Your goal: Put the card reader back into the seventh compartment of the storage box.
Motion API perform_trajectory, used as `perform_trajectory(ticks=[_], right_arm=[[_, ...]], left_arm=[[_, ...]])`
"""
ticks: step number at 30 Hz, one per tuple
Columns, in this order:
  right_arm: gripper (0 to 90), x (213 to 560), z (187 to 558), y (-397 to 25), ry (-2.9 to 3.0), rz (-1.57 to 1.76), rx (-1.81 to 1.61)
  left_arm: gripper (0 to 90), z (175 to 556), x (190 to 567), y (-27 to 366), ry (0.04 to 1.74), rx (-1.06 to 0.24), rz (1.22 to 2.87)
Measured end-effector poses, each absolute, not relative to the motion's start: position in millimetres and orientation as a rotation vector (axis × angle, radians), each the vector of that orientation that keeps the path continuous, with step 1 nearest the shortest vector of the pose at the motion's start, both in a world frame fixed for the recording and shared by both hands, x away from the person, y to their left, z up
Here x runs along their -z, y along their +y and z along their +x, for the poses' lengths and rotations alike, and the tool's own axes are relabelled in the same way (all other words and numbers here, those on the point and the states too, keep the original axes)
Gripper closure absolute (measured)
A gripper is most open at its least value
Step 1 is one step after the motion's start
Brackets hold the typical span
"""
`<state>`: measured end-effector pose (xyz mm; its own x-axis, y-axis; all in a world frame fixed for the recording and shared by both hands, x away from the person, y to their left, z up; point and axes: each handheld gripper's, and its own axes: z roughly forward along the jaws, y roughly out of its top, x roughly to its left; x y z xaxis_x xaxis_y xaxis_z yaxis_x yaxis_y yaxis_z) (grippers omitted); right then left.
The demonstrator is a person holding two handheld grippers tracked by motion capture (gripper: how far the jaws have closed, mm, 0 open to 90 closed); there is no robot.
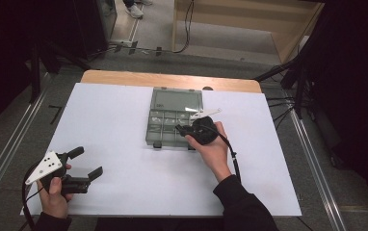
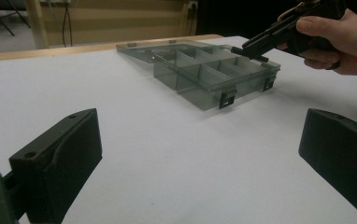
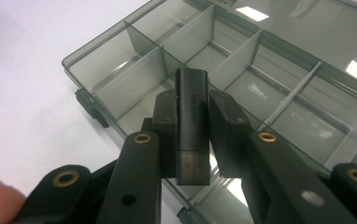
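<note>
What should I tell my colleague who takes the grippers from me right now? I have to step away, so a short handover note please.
Right gripper: shut on the black adapter, held over the open organizer box, above its front compartments.
Left gripper: open, holding nothing, resting near the front left of the white table, apart from the box.
Box: lid folded back flat, the compartments in view look empty.
Done: adapter picked up and brought to the box.
Left: lower it into a compartment and release; likely close the lid afterwards.

High view looks down; gripper views sit low (sharing the compartment box (image 1: 175, 118)).
</note>
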<state>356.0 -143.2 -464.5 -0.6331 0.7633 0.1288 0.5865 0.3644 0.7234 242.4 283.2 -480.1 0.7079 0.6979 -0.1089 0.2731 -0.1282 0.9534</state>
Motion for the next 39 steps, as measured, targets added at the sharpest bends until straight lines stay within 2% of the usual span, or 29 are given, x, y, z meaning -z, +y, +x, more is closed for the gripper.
perform_trajectory(ticks=[6,13,17,20,22,23,39], right_arm=[[71.1,468.9,359.8,-144.7,2.388,1.247,-1.139],[43.9,468.3,363.0,-153.4,2.369,1.271,-1.213],[31.5,466.0,361.4,-156.8,2.359,1.249,-1.252],[13.7,464.9,360.2,-157.7,2.35,1.245,-1.252],[6.4,464.3,358.5,-158.4,2.33,1.247,-1.253],[0.0,463.9,357.4,-159.1,2.311,1.261,-1.247],[0.0,463.9,349.0,-176.6,2.244,1.264,-1.307]], left_arm=[[0.0,242.4,480.1,283.5,0.783,-0.438,1.709],[0.0,242.4,480.1,283.3,0.783,-0.437,1.707],[0.0,242.7,480.3,282.9,0.782,-0.435,1.709],[0.0,242.8,480.3,282.5,0.782,-0.434,1.708],[0.0,242.9,480.2,282.0,0.782,-0.434,1.71],[0.0,242.9,480.0,281.8,0.779,-0.435,1.713],[0.0,246.7,474.1,268.7,0.755,-0.456,1.746]])
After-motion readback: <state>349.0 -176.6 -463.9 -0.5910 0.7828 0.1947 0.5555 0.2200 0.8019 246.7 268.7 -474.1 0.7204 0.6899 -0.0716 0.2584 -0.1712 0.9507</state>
